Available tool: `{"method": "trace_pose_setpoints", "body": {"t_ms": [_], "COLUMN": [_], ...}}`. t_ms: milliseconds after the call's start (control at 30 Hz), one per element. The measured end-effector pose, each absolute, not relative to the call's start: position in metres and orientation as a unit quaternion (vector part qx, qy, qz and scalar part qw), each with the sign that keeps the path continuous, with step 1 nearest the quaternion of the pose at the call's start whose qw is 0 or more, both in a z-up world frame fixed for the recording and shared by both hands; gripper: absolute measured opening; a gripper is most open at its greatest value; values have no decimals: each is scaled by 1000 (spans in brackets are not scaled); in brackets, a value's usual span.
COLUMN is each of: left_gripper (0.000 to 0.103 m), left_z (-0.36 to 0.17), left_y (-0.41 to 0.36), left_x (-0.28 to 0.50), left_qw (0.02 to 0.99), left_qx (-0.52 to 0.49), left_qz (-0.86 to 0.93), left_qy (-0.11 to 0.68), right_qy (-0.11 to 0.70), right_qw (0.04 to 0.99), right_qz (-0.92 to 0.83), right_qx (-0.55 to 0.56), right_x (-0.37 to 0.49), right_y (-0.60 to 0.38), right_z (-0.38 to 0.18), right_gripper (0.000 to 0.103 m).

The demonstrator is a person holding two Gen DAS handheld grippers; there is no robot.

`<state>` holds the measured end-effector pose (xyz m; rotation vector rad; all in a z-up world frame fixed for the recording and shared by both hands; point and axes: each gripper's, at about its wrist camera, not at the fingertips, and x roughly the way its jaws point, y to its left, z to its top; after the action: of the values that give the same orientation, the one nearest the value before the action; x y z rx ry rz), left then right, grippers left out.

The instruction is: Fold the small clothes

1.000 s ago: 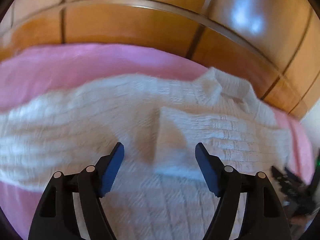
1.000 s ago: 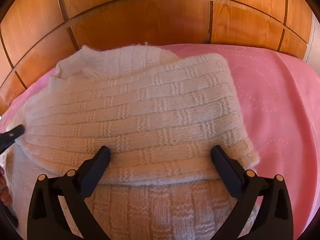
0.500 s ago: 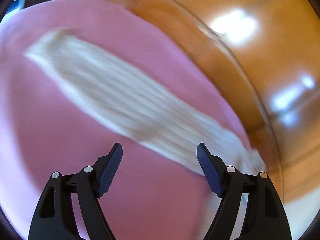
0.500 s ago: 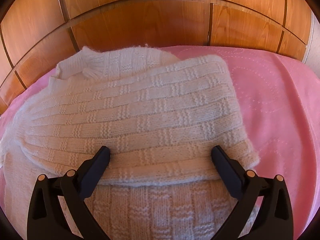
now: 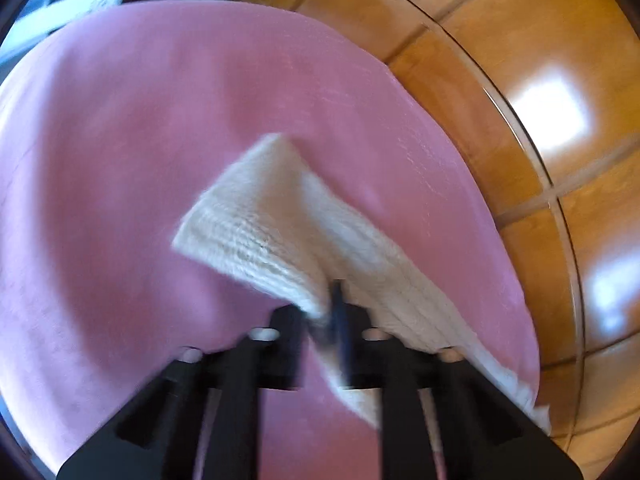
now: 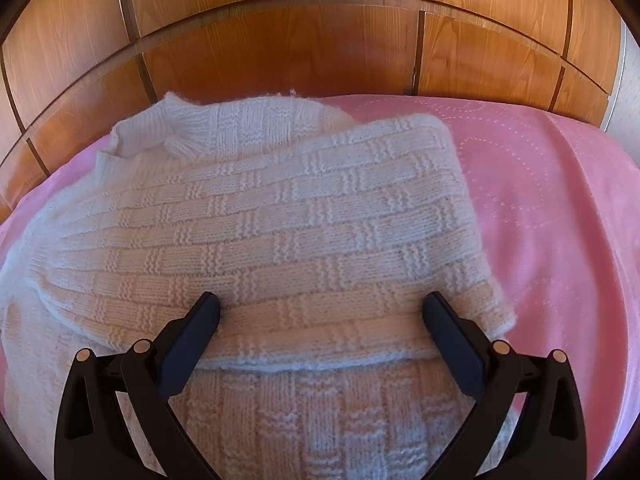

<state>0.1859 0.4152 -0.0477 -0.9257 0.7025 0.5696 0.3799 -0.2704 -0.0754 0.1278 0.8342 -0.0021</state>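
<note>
Pink bedding [image 6: 540,200] against wood panelling [image 6: 280,48] carries the sweater [image 6: 260,220]. Left gripper [image 5: 334,312], open over the body a second ago, has crossed to the outstretched sleeve [image 5: 256,220] and pinched it. Sleeve fold can begin. Right gripper [image 6: 320,320] hovers wide open, empty, over the folded sleeve. No writing visible.

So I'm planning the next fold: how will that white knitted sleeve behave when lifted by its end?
Probably floppy: the sleeve already bends and sags where the left gripper pinches it. Likely light, and its fuzzy knit should grip rather than slip on the pink blanket.
</note>
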Motion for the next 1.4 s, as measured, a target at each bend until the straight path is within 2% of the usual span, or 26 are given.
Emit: {"method": "trace_pose_setpoints", "body": {"t_ms": [133, 300, 433, 600, 633, 700, 733, 767, 1000, 1100, 1233, 1400], "left_gripper": [7, 7, 7, 7, 9, 27, 43, 55, 56, 56, 59, 68], "left_z": [-12, 30, 30, -1, -9, -24, -29, -32, -46, -65, -73, -74], "left_y": [378, 272, 180, 72, 62, 38, 33, 29, 42, 39, 58, 55], "left_x": [203, 238, 267, 290, 295, 300, 297, 291, 231, 226, 225, 223], "left_qw": [849, 905, 920, 912, 910, 899, 898, 899, 916, 913, 905, 906], "left_qx": [-382, -303, -241, -184, -175, -160, -158, -153, -131, -111, -165, -155], "left_qz": [202, 75, -1, -71, -74, -96, -100, -97, -52, -28, -50, -61], "left_qy": [303, 289, 309, 361, 369, 396, 399, 398, 375, 391, 389, 389], "right_qy": [405, 404, 404, 403, 403, 403, 403, 402, 400, 399, 379, 368], "right_qw": [912, 912, 913, 912, 912, 912, 913, 913, 913, 914, 923, 914], "right_qz": [-1, 0, 2, 4, 5, 6, 7, 8, 10, 7, 19, 149], "right_qx": [61, 62, 64, 68, 69, 70, 72, 74, 79, 75, 56, 80], "right_x": [380, 380, 379, 380, 380, 380, 380, 381, 381, 377, 365, 344], "right_y": [-270, -270, -271, -275, -276, -277, -278, -280, -285, -285, -273, -226], "right_z": [-75, -76, -76, -75, -75, -76, -76, -76, -75, -72, -53, -26], "right_gripper": [101, 101, 101, 101, 101, 101, 101, 101, 101, 100, 85, 75]}}
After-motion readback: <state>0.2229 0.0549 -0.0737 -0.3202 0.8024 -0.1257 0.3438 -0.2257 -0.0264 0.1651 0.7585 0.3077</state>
